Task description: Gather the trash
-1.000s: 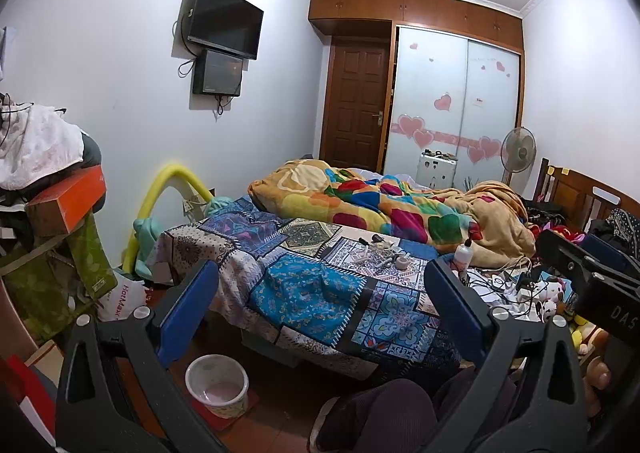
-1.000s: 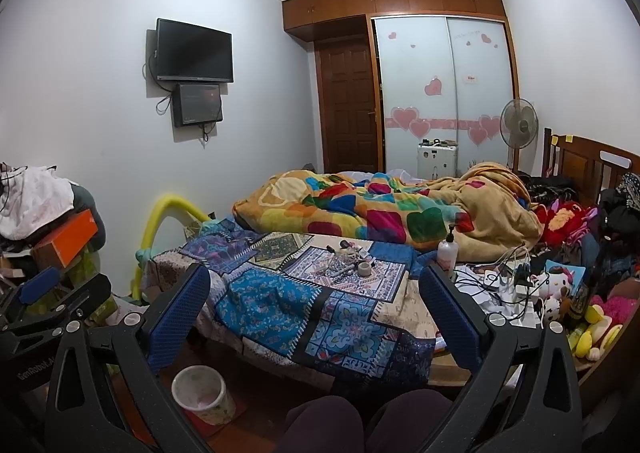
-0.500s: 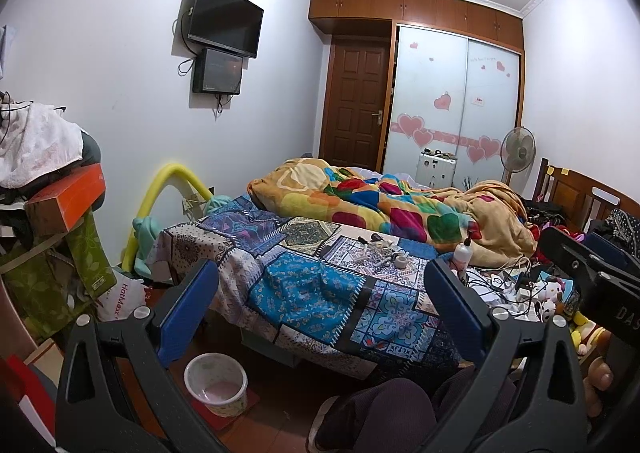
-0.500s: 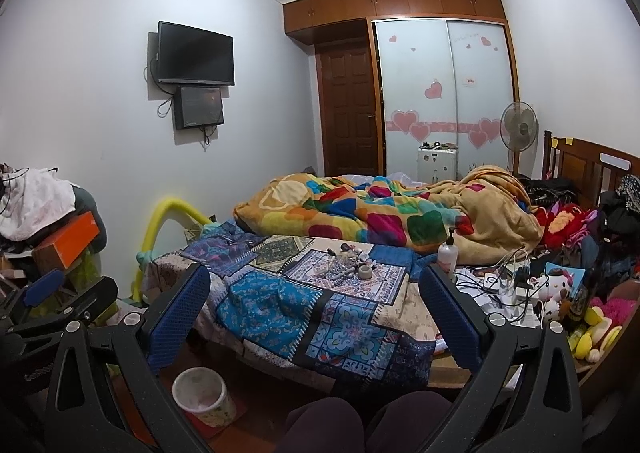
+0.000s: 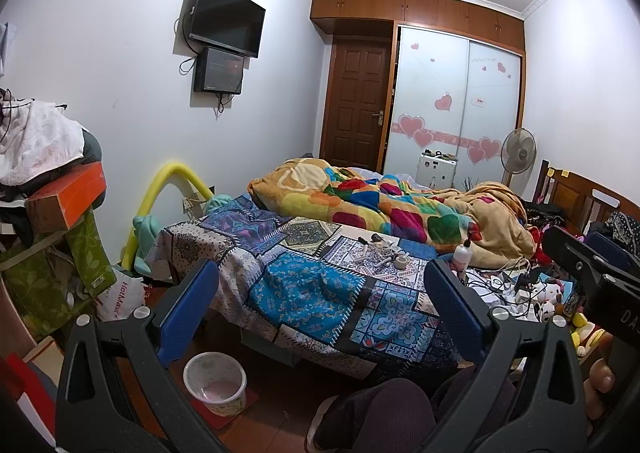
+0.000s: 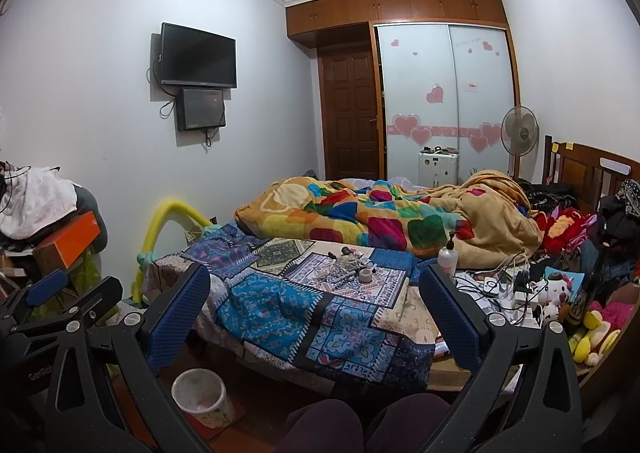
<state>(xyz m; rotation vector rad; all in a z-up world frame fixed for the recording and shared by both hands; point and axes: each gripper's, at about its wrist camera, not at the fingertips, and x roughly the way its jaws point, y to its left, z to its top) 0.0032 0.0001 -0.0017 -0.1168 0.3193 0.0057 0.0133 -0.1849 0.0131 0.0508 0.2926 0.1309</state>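
Two grippers are held up in front of the bed, and both are spread wide with nothing in them. The left gripper (image 5: pixel 320 301) and the right gripper (image 6: pixel 310 299) each have blue pads (image 6: pixel 176 317) far apart.

The trash looks like the little pile of bits (image 6: pixel 348 269) on the patterned sheet (image 6: pixel 280 305). It sits in the middle of the bed, near a small roll of tape (image 6: pixel 365 275) and not far from a white pump bottle (image 6: pixel 447 256). The pieces are too small to name one by one. The trash bin (image 6: pixel 202 397) is a small white tub on the floor, low and to the left, beside the bed. It looks like it has nothing in it.

My guess is the first step is to reach out to the pile. It is best to pick one piece at a time. Come down from above with the jaws wide, one pad on each side. Squeeze gently so the sheet does not bunch up with it. Stay away from the tangle of cables (image 6: pixel 508 285) on the right. Then carry the piece over the tub and let go low, so it falls inside.
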